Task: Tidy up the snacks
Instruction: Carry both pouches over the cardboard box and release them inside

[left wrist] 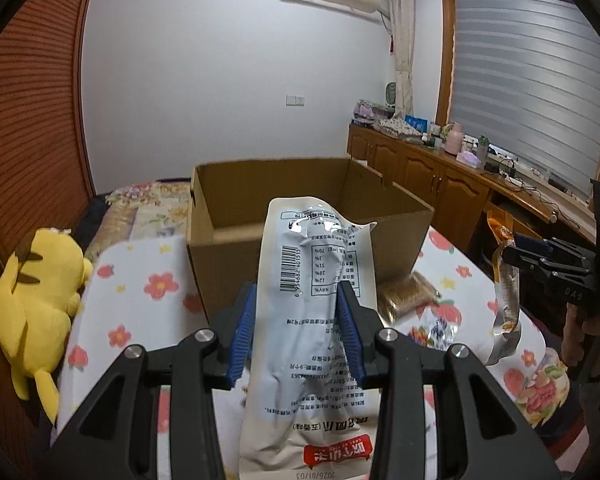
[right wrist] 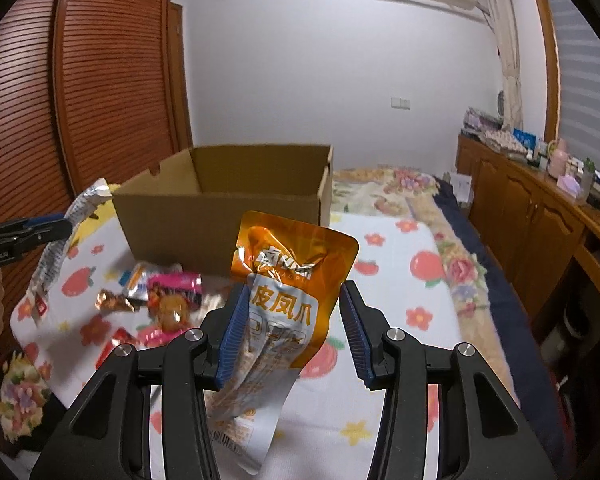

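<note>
At centre frame, the left gripper pinched a white snack pouch before the cardboard box; the right gripper held an orange pouch, pinched off-centre.

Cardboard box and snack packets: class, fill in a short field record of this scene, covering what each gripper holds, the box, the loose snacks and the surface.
Left gripper: shut on a white plastic snack packet with a barcode, lifted off the bed
Right gripper: holds an orange foil snack packet, lifted
Box: open brown cardboard box, no contents in view
Loose snacks: pink packet and small wrapped pieces beside the box
Surface: white flower-print cloth on a bed
Other: yellow plush toy at the bed's edge
</note>
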The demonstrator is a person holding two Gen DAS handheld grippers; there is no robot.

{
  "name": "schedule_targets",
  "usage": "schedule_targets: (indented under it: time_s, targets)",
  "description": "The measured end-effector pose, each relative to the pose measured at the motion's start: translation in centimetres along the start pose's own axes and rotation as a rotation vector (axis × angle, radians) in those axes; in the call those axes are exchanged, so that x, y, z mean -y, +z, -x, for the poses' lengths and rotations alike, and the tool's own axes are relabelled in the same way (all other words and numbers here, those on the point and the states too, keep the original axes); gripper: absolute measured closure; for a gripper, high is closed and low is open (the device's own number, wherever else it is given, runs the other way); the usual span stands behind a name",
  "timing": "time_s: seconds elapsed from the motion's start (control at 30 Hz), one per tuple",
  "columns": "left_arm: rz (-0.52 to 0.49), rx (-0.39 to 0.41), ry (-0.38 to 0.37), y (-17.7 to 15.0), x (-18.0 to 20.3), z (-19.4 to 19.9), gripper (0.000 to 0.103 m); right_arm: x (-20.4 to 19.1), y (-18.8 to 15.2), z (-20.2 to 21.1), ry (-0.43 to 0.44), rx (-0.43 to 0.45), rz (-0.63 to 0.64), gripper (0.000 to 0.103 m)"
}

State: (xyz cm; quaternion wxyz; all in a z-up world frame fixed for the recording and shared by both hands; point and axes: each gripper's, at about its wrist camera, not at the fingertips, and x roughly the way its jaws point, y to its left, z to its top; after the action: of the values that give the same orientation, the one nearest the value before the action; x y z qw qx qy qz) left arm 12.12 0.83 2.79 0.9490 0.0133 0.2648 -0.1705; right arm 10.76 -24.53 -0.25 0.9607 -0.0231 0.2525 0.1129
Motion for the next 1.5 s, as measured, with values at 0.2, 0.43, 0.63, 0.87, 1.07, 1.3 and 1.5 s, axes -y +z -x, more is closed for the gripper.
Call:
schedule_targets:
  time_s: [0.2,0.43,0.63,0.87,1.07,1.3,1.5]
  targets:
    - [-0.017,0.04,0.026,2.9,-0.5,-0.4,0.065,0.1,3.5,-0.4,-0.006,0.059,0.027,0.057]
    - [-0.023,0.074,0.06,6.0,-2.0,-1.7,0.065,-0.3,8.0,-1.1,-0.01,0.131,0.064,0.057]
    - [-0.035,0.095,0.089,8.3,-2.8,-3.9,0.065,-0.8,11.6,-2.5,-0.01,0.179,0.108,0.057]
    - [-0.045,0.097,0.112,10.0,-3.2,-6.8,0.065,-1.6,14.9,-5.8,-0.035,0.198,0.146,0.057]
    - [-0.053,0.088,0.125,11.1,-3.2,-8.5,0.064,-2.4,16.6,-8.4,-0.06,0.203,0.151,0.057]
    - [-0.014,0.05,0.151,11.3,-4.2,-11.9,0.064,-3.0,16.4,-11.9,-0.101,0.187,0.159,0.056]
    - [0.054,-0.008,0.134,10.1,-5.4,-14.4,0.064,-3.6,14.3,-15.3,-0.137,0.13,0.18,0.056]
